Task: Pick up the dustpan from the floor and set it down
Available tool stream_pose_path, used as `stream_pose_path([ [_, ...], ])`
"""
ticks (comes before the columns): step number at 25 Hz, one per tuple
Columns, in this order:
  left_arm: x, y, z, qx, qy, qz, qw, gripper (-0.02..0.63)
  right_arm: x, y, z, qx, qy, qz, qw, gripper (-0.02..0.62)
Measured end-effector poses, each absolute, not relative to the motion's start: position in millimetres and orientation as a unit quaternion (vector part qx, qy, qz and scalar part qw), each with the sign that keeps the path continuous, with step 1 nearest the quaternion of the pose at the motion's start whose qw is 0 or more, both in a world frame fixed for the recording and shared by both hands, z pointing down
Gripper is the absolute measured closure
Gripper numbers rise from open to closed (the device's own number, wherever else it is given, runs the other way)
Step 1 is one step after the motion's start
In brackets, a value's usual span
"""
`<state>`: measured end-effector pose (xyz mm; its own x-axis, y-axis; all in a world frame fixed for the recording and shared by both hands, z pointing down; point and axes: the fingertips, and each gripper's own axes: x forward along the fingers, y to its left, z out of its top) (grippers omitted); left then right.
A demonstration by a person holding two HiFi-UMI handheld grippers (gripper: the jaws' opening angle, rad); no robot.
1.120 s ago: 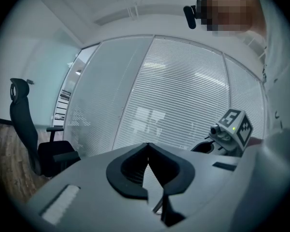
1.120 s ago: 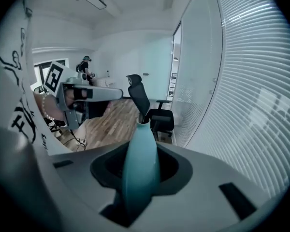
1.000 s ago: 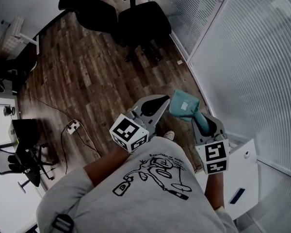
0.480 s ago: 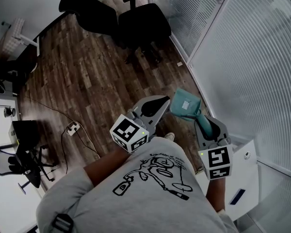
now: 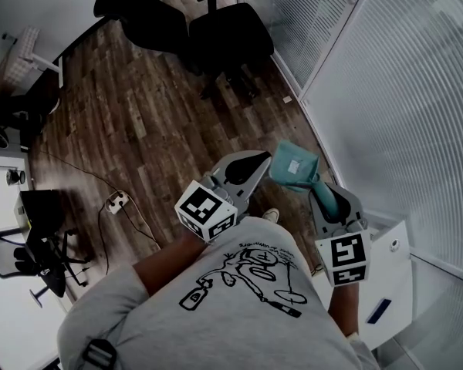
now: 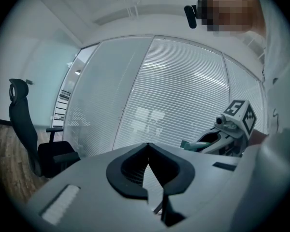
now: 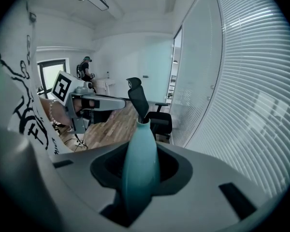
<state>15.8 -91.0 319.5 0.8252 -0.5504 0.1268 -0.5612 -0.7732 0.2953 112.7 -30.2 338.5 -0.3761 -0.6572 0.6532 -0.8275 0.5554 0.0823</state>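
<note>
Far out from the blinds wall (image 5: 401,114), a power strip (image 5: 116,200) lies on the wood floor (image 5: 139,122) with its cable trailing away, and two black office chairs (image 5: 228,33) sit at the top of the head view, the nearer one close to the wall. Closer to the wall comes the left gripper (image 5: 259,160), pointing roughly level toward the blinds, and its own view gives it away: the left gripper's (image 6: 148,147) jaw tips are pressed together with nothing between them. Closer again to the wall, there's the teal dustpan (image 5: 293,165), up off the floor, pan end out in front and handle running back toward the person. And right beside the wall, the right gripper (image 5: 325,200) tilts downward. Its own view shows the right gripper (image 7: 141,151) pinching the dustpan's (image 7: 141,163) handle squarely between its pads. Tight against the wall at the far right stands a white cabinet (image 5: 390,272).
</note>
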Motion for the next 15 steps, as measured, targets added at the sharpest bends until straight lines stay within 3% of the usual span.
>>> stream_pose_path([
  [15,8,-84,329,0.939,-0.297,0.023,0.173,0.604,103,-27,363,0.449,-0.821,0.141,0.324,0.506],
])
